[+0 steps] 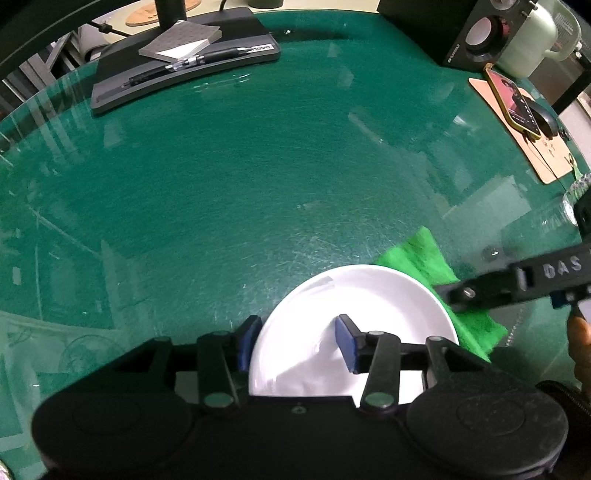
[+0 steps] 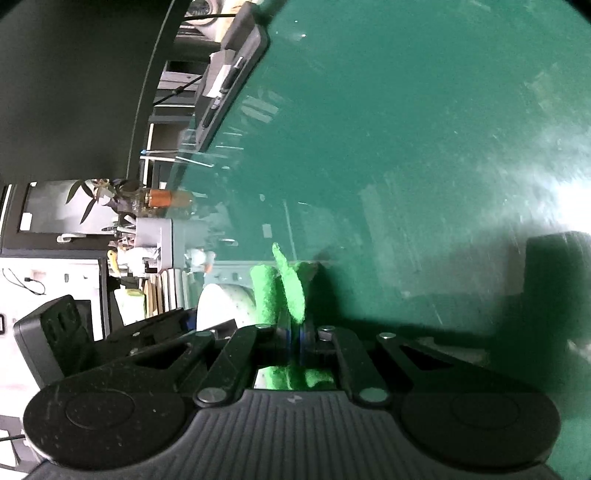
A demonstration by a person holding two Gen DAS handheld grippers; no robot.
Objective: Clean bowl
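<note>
A white bowl (image 1: pixel 354 321) sits on the green glass-topped table (image 1: pixel 258 177), right in front of my left gripper (image 1: pixel 297 341). The left jaws straddle the bowl's near rim, one blue pad outside and one inside, with a gap still showing, so the gripper is open. A bright green cloth (image 1: pixel 417 254) lies beside and behind the bowl's right edge. My right gripper (image 2: pixel 294 338) is shut on the green cloth (image 2: pixel 291 288), which sticks up between its fingers; the bowl (image 2: pixel 225 302) is just to its left. The right gripper's arm also shows in the left wrist view (image 1: pixel 517 284).
A black monitor base (image 1: pixel 184 70) with a notepad and pens stands at the back left. A speaker (image 1: pixel 476 33), a pale green mug (image 1: pixel 528 40), and a mouse pad with a mouse (image 1: pixel 532 125) sit at the back right. The table edge (image 2: pixel 207 147) runs along the right wrist view's left.
</note>
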